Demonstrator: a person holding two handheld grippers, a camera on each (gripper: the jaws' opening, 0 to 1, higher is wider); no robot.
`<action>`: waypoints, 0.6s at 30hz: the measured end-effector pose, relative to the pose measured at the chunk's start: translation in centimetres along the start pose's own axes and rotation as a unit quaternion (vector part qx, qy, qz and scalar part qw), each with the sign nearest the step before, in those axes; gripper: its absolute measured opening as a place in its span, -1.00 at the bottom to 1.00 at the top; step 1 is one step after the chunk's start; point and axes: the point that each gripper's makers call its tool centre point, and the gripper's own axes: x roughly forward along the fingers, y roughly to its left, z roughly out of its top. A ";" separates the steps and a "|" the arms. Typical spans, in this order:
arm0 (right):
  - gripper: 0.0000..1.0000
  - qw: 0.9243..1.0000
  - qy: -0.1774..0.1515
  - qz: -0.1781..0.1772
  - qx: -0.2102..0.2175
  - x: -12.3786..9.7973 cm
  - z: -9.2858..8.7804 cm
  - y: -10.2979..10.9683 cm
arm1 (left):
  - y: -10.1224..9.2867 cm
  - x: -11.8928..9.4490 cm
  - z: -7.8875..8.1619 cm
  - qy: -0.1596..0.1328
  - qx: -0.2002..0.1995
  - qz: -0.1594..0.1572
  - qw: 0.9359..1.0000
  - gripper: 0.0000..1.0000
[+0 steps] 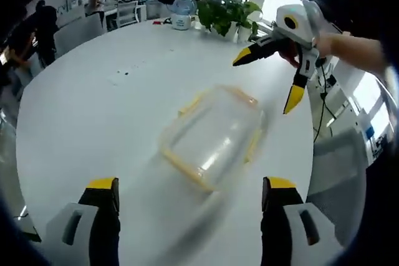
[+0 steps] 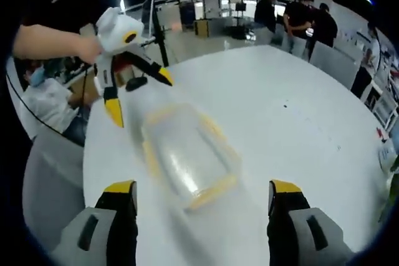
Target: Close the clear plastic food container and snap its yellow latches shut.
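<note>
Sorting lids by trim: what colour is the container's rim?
Yellow rim on the clear container, showing best in the left gripper view.

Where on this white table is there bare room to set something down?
Bare white table stretches from the clear container toward the chairs. Crowded: the far edge by the potted plant, and over the container, where both open grippers hang.

Container point(image 1: 215, 134): clear, yellow-edged. Table point(image 1: 93, 110): white. Gripper point(image 1: 190, 194) jaws: black, tipped in yellow. Plant point(image 1: 224, 10): green.
</note>
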 end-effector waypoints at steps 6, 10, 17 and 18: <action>0.69 0.999 -0.023 -0.014 0.030 -1.1 -0.2 -0.2 | 0.4 -0.9 -0.7 -0.023 -0.038 0.009 0.999 0.90; 0.67 0.998 -0.029 -0.021 0.044 -1.8 -0.7 -0.1 | 0.6 -1.5 -1.6 -0.030 -0.056 0.014 0.998 0.86; 0.69 0.996 -0.047 -0.031 0.065 -2.8 -1.8 0.5 | 0.7 -2.6 -2.2 -0.069 -0.105 0.022 0.992 0.83; 0.69 0.996 -0.050 -0.033 0.068 -2.9 -1.9 0.6 | 0.8 -2.8 -2.4 -0.076 -0.108 0.027 0.991 0.83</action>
